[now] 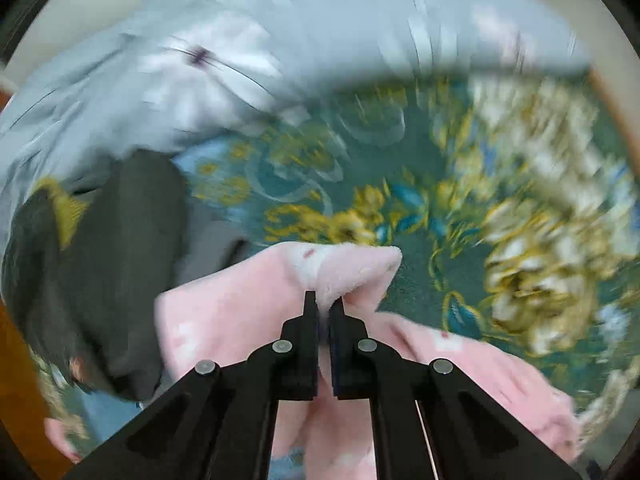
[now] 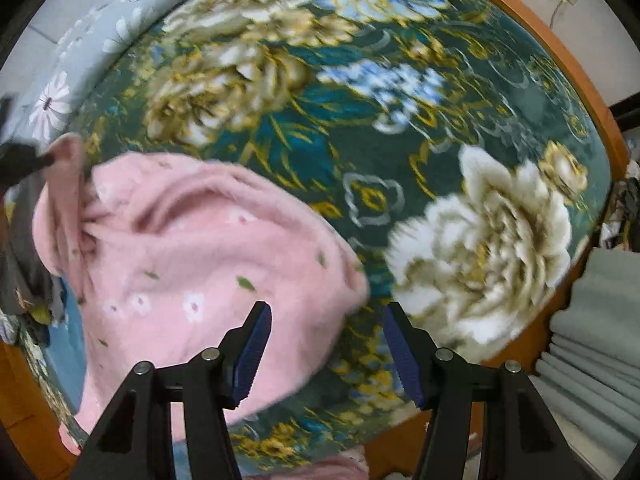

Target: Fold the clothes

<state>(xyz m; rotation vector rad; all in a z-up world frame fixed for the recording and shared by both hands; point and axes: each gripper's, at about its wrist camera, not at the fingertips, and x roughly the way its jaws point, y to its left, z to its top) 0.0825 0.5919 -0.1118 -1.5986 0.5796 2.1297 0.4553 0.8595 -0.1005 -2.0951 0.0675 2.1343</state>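
Note:
A pink fleece garment with small flowers [image 2: 192, 248] lies bunched on a dark green floral blanket [image 2: 320, 152]. My left gripper [image 1: 324, 300] is shut on a fold of the pink garment [image 1: 344, 272] and holds it lifted above the blanket. In the right wrist view the left gripper [image 2: 44, 160] shows at the far left edge, pinching a raised corner. My right gripper [image 2: 326, 316] is open and empty, hovering just above the garment's right edge.
A dark grey garment [image 1: 120, 240] lies left of the pink one. A pale blue daisy-print quilt [image 1: 240, 60] covers the far side. The wooden bed frame [image 2: 560, 60] runs along the right, with folded grey-green fabric [image 2: 600, 320] beyond it.

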